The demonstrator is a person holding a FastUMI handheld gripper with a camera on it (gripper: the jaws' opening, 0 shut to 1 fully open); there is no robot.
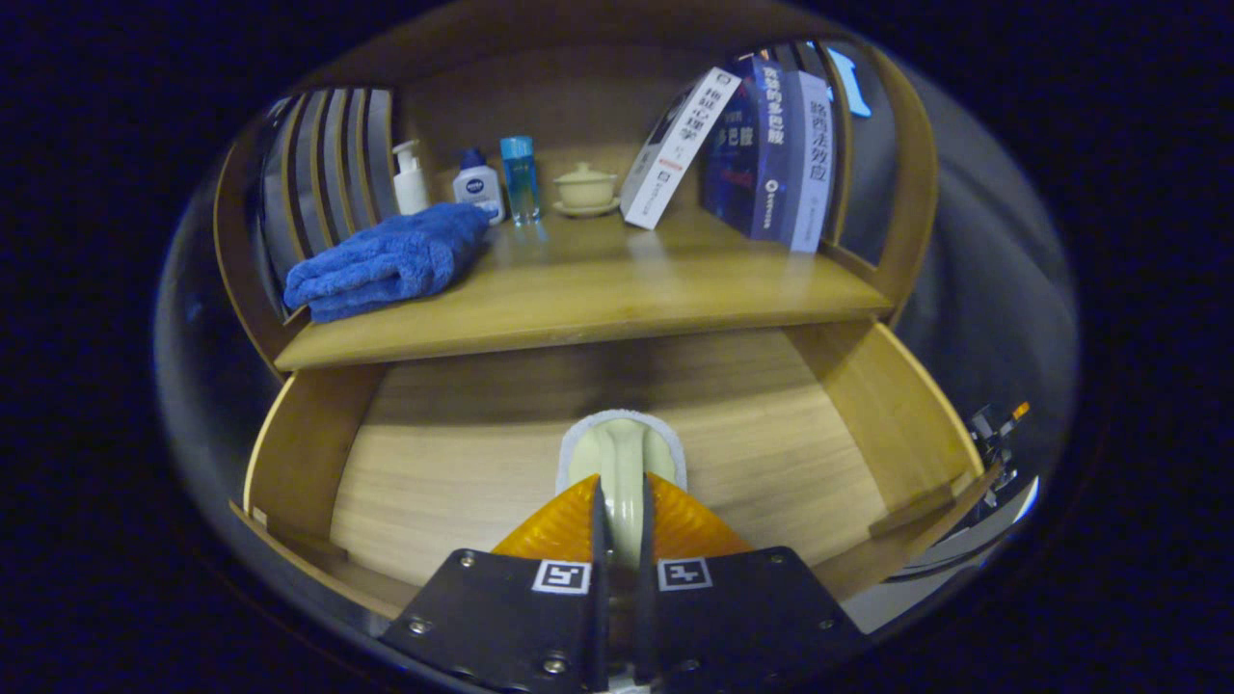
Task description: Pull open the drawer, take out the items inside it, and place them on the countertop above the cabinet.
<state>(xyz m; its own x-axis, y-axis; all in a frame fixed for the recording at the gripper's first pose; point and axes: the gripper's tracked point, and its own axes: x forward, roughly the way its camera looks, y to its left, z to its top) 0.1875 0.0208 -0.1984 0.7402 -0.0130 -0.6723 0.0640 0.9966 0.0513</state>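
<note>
Gripper view: my jaws are clamped on the pale brush point(622, 458), held over the open drawer point(463, 472), below the bench point(598, 280) with its blue towel point(386, 260).

the wooden worktop point(598, 289) above the open drawer point(463, 453) carries a folded blue towel point(390, 260) at ten o'clock from the tool point(622, 516). behind the towel stand a white pump bottle point(410, 178), a small white bottle point(479, 188) and a blue bottle point(519, 178). a lidded cup on a saucer point(586, 188) sits at twelve o'clock. books point(762, 145) lean at one o'clock.

the tool's fingers are closed on a pale brush point(622, 458) over the drawer floor.
</note>
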